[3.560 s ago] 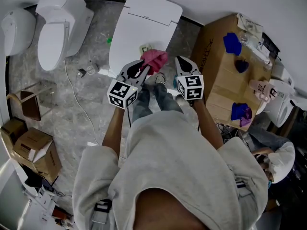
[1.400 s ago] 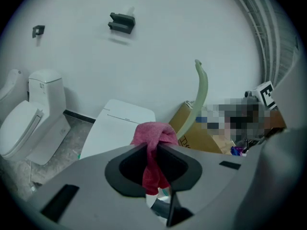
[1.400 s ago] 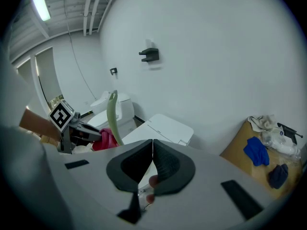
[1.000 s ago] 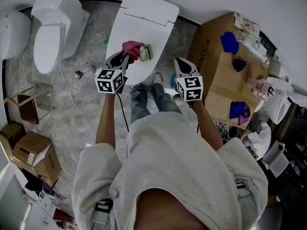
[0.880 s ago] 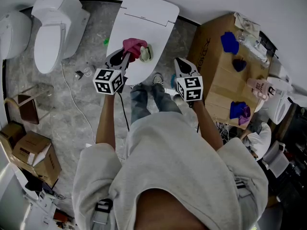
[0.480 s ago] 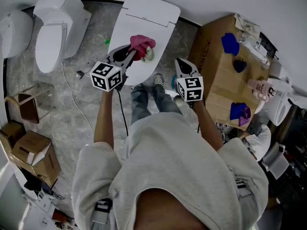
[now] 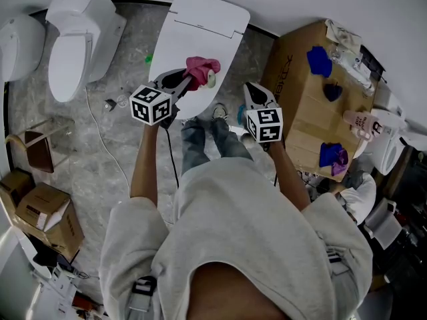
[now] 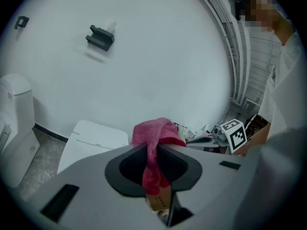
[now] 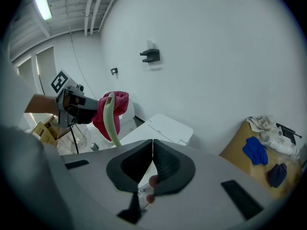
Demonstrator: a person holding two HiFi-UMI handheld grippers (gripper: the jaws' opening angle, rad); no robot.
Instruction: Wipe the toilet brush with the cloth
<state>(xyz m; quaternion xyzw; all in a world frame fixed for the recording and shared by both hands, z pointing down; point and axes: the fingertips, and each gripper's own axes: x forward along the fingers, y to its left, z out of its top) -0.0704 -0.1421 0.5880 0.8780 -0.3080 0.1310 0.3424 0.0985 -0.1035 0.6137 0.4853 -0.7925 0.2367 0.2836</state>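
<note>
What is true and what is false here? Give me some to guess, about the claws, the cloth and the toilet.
1. The left claw pinches a pink cloth. True.
2. The right claw is wide open. False: its jaws are shut together.
3. The blue cloths lie on the toilet lid. False: they lie on the cardboard box.
4. The pale green toilet brush is right by the pink cloth. True.

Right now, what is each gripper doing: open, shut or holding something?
Left gripper: shut on the pink cloth.
Right gripper: shut, nothing between its jaws.
</note>
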